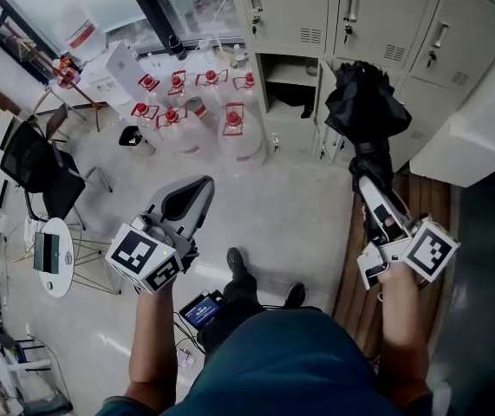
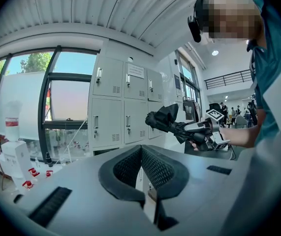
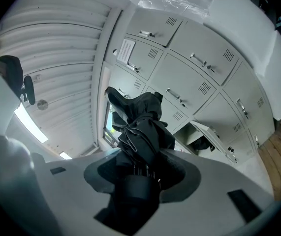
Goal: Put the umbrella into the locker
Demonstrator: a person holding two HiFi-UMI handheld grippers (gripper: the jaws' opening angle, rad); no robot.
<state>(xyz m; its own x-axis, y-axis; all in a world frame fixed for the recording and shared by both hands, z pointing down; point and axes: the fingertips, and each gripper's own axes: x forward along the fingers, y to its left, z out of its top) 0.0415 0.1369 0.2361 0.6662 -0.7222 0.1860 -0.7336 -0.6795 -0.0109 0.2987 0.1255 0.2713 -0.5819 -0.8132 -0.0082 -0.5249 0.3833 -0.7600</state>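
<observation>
A folded black umbrella [image 1: 364, 102] sticks out forward from my right gripper [image 1: 371, 180], which is shut on its handle end. In the right gripper view the umbrella [image 3: 142, 127] fills the space between the jaws of the right gripper [image 3: 142, 167]. It hangs in front of the grey lockers, just right of the open locker compartment [image 1: 289, 74], whose door [image 1: 323, 111] stands ajar. Something dark lies inside that compartment [image 3: 205, 137]. My left gripper [image 1: 188, 196] is lower left over the floor, shut and holding nothing. From the left gripper view the umbrella [image 2: 172, 124] shows at the right.
Several clear water jugs with red caps [image 1: 204, 111] stand on the floor left of the lockers. A black chair [image 1: 43, 176] and a small round white table [image 1: 56, 258] are at far left. A white block [image 1: 481, 128] and a wooden floor strip [image 1: 420, 199] lie to the right.
</observation>
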